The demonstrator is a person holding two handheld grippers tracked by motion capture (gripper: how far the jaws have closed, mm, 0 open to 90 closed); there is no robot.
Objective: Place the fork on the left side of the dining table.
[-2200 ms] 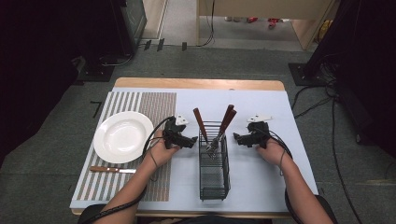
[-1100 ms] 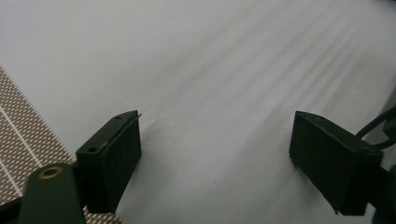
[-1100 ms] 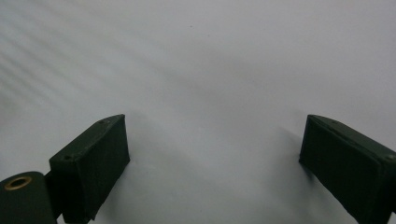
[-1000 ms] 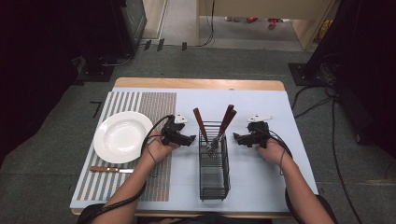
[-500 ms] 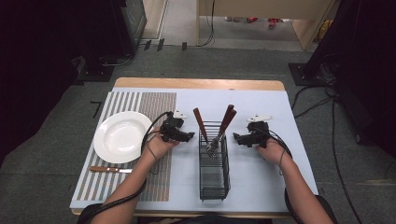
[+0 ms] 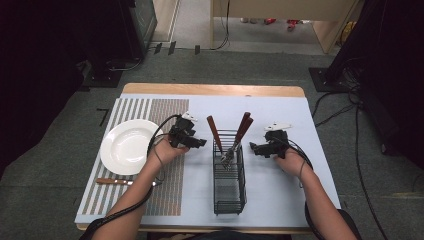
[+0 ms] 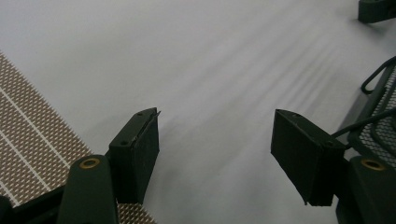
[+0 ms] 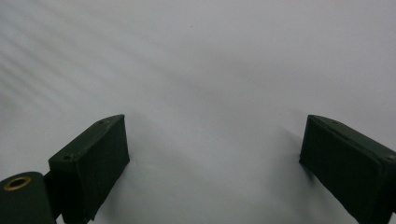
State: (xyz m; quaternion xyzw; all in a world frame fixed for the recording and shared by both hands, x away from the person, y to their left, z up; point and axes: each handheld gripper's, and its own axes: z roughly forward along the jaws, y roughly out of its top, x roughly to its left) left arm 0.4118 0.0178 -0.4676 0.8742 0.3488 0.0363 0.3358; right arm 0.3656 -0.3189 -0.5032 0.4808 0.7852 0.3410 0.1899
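A black wire basket point(image 6: 229, 186) stands in the middle of the table, holding two brown-handled utensils point(image 6: 214, 132) and a fork point(image 6: 228, 159). My left gripper point(image 6: 201, 143) hovers just left of the basket's far end, pointing at it. Its jaws have just been closing, and in the left gripper view they point(image 7: 215, 126) stand open over the pale cover with nothing between them, the basket's rim point(image 7: 379, 88) at the right. My right gripper point(image 6: 254, 148) sits right of the basket, pointing left. Its jaws point(image 8: 215, 126) are open and empty.
A white plate point(image 6: 125, 146) rests on the brown striped placemat point(image 6: 167, 190) at the left, with a wooden-handled knife point(image 6: 117, 181) in front of it. The pale blue table cover point(image 6: 280, 115) stretches across the rest. Cables trail on the floor beyond.
My left gripper has edged slightly toward the far side of the table, its forearm swinging left. The right gripper has stayed put.
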